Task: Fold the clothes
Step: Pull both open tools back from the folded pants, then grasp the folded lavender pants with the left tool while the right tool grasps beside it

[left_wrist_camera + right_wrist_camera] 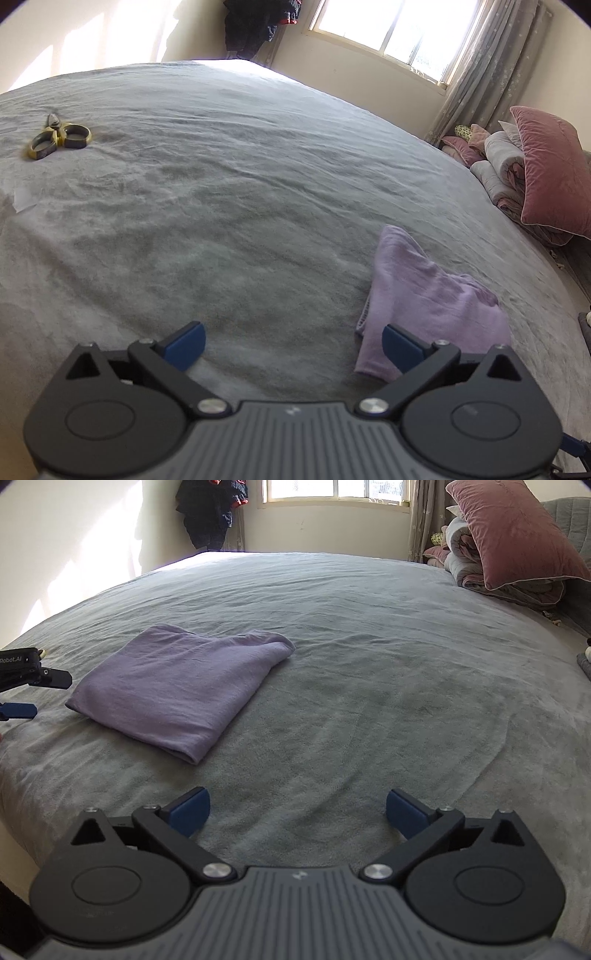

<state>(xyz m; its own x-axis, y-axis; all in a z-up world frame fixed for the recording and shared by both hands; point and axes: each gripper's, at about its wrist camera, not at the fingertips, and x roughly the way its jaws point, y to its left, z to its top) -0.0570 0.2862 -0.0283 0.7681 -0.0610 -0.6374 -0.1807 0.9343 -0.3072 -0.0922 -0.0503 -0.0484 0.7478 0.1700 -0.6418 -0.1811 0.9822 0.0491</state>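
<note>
A lilac garment [181, 690] lies folded into a flat rectangle on the grey bedspread [369, 664]. In the left wrist view the same lilac garment [424, 299] sits at the lower right, partly behind the right blue pad [402, 349]. My left gripper [293, 345] is open, hovering over bare bedspread with nothing between its fingers. My right gripper [297, 814] is also open and empty, to the right of and nearer than the garment. The left gripper's tip [22, 690] shows at the left edge of the right wrist view, apart from the cloth.
Yellow-handled scissors [59, 138] lie far left on the bed. A scrap of white paper [24, 199] sits near them. Pink pillows [513, 531] and a rolled quilt [469, 565] are piled at the right. Dark clothes [212, 509] hang by the window [336, 489].
</note>
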